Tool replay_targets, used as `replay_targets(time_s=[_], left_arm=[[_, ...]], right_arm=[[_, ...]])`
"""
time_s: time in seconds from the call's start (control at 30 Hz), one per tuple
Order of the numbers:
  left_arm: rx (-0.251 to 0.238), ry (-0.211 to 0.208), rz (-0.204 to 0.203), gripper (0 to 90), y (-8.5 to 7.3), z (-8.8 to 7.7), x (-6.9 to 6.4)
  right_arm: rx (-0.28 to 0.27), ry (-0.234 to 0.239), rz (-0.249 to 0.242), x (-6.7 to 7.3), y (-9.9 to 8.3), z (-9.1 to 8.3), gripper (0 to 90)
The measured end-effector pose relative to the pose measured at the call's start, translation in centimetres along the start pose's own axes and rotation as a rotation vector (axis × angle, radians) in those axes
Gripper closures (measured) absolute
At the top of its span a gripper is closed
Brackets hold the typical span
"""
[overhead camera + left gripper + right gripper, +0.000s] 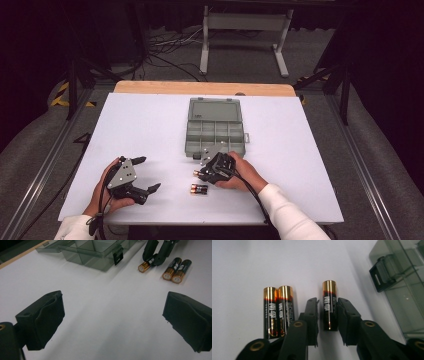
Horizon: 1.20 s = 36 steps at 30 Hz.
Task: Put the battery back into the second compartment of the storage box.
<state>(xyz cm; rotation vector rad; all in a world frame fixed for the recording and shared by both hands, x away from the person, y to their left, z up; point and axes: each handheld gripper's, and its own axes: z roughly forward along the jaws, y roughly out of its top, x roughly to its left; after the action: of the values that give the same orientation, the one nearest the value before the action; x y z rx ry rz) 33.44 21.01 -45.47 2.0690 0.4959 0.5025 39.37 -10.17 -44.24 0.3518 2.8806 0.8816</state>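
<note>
Three batteries lie on the white worktop (150, 125), all close to your right hand-held gripper (327, 312). One battery (329, 305) lies between its jaws, copper end pointing away from the hand-held gripper, lengthwise along the jaws. Both pads sit right against its sides; a thin gap may remain on one side, so I read this as a grasp just made, with the battery resting on the worktop. The pair of batteries (278, 311) lies side by side, touching each other, just beside the outer face of that hand-held gripper's left jaw, copper ends the same way.

Beyond and to the right of the right jaw stands the grey compartment box (404, 287), lid open, latch tab facing the hand-held gripper.

Your left hand-held gripper (142, 175) is released: jaws spread wide over bare worktop, nothing between them. The batteries and box lie well ahead of it.
</note>
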Motion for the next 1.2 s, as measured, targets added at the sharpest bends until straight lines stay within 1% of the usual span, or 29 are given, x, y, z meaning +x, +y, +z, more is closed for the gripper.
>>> replay_targets(time_s=[0.03,0.07,0.13,0.2,0.23,0.33,0.53,0.7,0.8,0.9,1.07,1.17,1.2], left_arm=[[-0.001,-0.001,0.0,3.8,0.0,0.0,0.0],[-0.004,-0.003,0.0,3.8,0.0,0.0,0.0],[-0.005,-0.005,0.001,3.8,0.0,0.0,0.0],[-0.007,-0.007,-0.001,3.8,0.0,0.0,0.1],[-0.008,-0.007,-0.002,3.8,0.0,0.0,0.1],[-0.013,-0.004,0.003,3.8,0.1,-0.1,0.1],[-0.024,-0.004,0.003,3.7,0.2,-0.2,0.5],[-0.025,-0.008,0.003,3.7,0.2,-0.1,0.5],[-0.024,-0.01,-0.002,3.7,0.1,-0.1,0.5],[-0.024,-0.009,0.003,3.7,0.2,-0.1,0.5],[-0.03,-0.009,-0.003,3.7,0.2,-0.2,0.4],[-0.028,-0.01,0.007,3.7,0.3,-0.2,0.4],[-0.031,-0.013,0.004,3.7,0.3,-0.1,0.4]], right_arm=[[0.025,0.006,-0.019,0.2,0.4,0.1,76.9],[0.036,0.004,-0.027,0.2,0.5,0.1,77.1],[0.054,0.003,-0.03,0.1,0.8,0.1,77.4],[0.055,0.011,-0.025,0.1,0.8,0.1,77.5],[0.051,0.003,-0.026,0.2,0.8,0.1,77.5],[0.046,0.003,-0.02,0.3,0.7,0.1,77.5],[0.03,-0.004,-0.031,0.4,0.5,-0.1,77.6],[0.016,-0.025,-0.026,0.4,0.5,-0.3,77.6],[0.001,-0.034,-0.029,0.4,0.4,-0.5,77.6],[-0.006,-0.037,-0.033,0.3,0.3,-0.9,77.6],[-0.039,-0.061,-0.029,0.3,0.2,-1.7,77.7],[-0.055,-0.078,-0.036,0.4,0.1,-2.2,77.6],[-0.063,-0.084,-0.034,0.4,0.1,-2.4,77.6]])
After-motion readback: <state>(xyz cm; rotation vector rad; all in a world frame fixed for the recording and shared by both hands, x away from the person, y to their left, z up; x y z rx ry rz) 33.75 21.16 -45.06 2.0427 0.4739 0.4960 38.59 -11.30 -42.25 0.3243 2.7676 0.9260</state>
